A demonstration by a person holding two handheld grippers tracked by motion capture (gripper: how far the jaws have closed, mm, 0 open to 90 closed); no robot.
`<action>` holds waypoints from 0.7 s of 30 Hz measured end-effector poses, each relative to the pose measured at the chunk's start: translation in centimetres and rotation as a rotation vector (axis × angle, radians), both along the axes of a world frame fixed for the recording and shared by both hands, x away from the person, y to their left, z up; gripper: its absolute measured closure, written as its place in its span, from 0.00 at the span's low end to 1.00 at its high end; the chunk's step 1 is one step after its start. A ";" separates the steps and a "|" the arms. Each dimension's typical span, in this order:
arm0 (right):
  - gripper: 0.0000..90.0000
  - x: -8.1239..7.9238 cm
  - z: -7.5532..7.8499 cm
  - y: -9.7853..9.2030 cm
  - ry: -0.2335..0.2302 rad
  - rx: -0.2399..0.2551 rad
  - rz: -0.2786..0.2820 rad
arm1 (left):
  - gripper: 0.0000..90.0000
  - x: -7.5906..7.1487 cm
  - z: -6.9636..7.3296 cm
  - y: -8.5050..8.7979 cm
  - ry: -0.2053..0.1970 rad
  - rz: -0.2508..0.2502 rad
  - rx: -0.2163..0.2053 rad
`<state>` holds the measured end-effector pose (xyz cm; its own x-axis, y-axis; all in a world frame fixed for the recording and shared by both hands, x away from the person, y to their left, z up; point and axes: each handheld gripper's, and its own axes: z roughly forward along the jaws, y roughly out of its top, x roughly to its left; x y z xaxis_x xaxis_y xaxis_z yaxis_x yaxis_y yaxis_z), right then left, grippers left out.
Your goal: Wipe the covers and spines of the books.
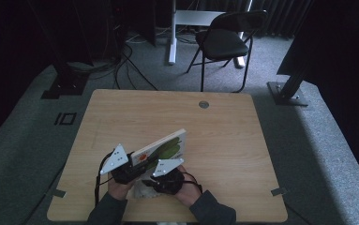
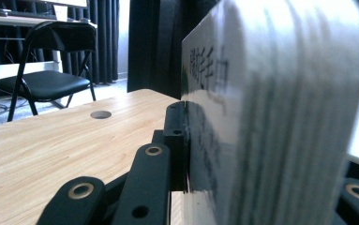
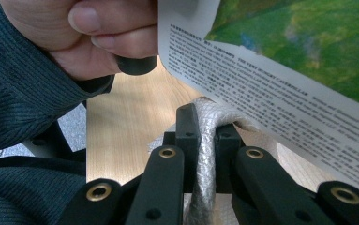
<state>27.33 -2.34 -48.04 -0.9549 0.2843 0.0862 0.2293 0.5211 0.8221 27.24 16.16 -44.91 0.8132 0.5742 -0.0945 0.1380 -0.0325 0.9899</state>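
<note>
Grey carpet surrounds my pale wooden surface (image 1: 224, 140), with a black chair (image 1: 226, 40) beyond its far edge. Near the front edge I have a thick board book (image 1: 160, 147) tilted up off the wood. My left claw (image 1: 129, 168) is clamped on the book's lower edge; in the left gripper view its page block (image 2: 280, 117) sits against the jaw. My right claw (image 1: 164, 182), just beside it, pinches a fold of white textured cloth (image 3: 205, 154) under the book's printed cover (image 3: 280, 70).
</note>
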 end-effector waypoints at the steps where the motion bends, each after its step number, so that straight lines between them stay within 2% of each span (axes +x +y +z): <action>1: 0.94 0.0 0.0 0.0 0.000 0.000 0.001 | 0.87 0.0 0.0 0.0 0.000 0.000 0.000; 18: 0.94 -0.6 0.2 0.9 -0.012 -0.004 0.030 | 0.87 0.0 -0.1 -0.1 0.001 0.002 0.000; 21: 0.94 -0.7 0.2 1.1 -0.031 -0.017 0.031 | 0.87 0.1 -0.1 0.0 0.003 0.002 0.001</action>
